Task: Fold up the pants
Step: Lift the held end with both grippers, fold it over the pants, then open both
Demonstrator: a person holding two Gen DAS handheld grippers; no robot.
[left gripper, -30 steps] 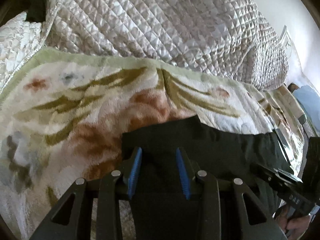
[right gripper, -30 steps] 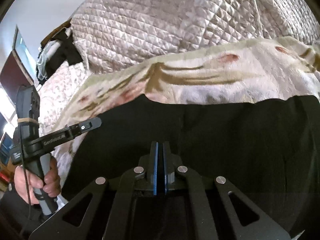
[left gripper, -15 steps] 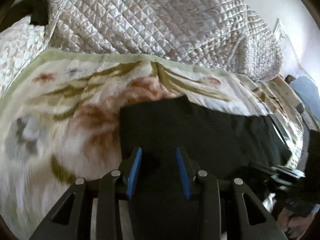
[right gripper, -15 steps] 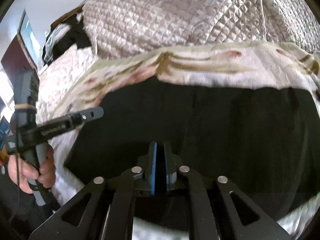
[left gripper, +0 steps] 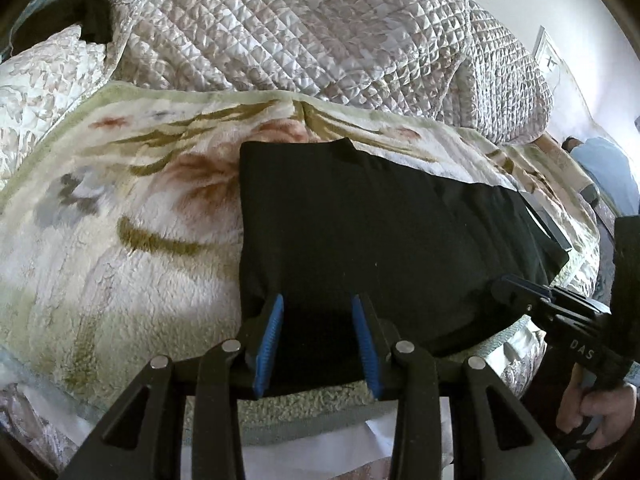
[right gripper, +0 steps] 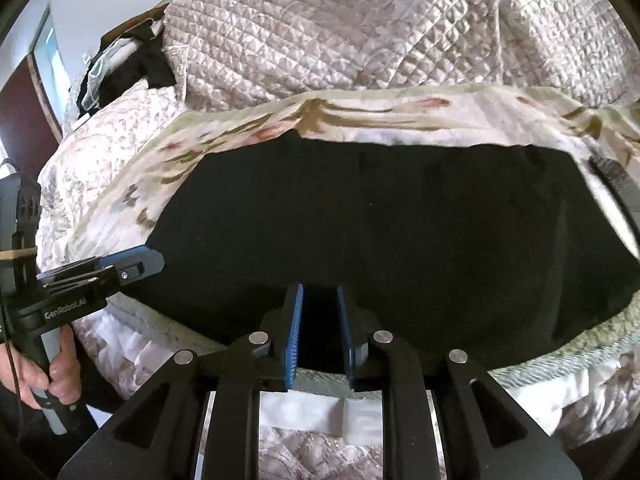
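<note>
The pants, black and flat, lay spread on the floral blanket, a broad dark slab stretched along the blanket's near edge, and seen from the right wrist view the same pants filled the middle of the blanket almost from side to side. The left gripper sat low over the pants' near edge, its blue pads parted with a clear gap and black cloth showing between them, though whether the pads touched the cloth could not be told. The right gripper hung at the near hem too, its jaws apart by a narrower gap, nothing pinched between them. From the left wrist view the right gripper poked in over the pants' right end, a hand wrapped around its handle below the blanket's edge. From the right wrist view the left gripper reached toward the pants' left corner, just beside the cloth, fingers curled round the grip. Beyond the blanket's far edge rose the quilted bedspread, heaped high, and a dark strap-like piece lay on the blanket just off the pants' right end.
</note>
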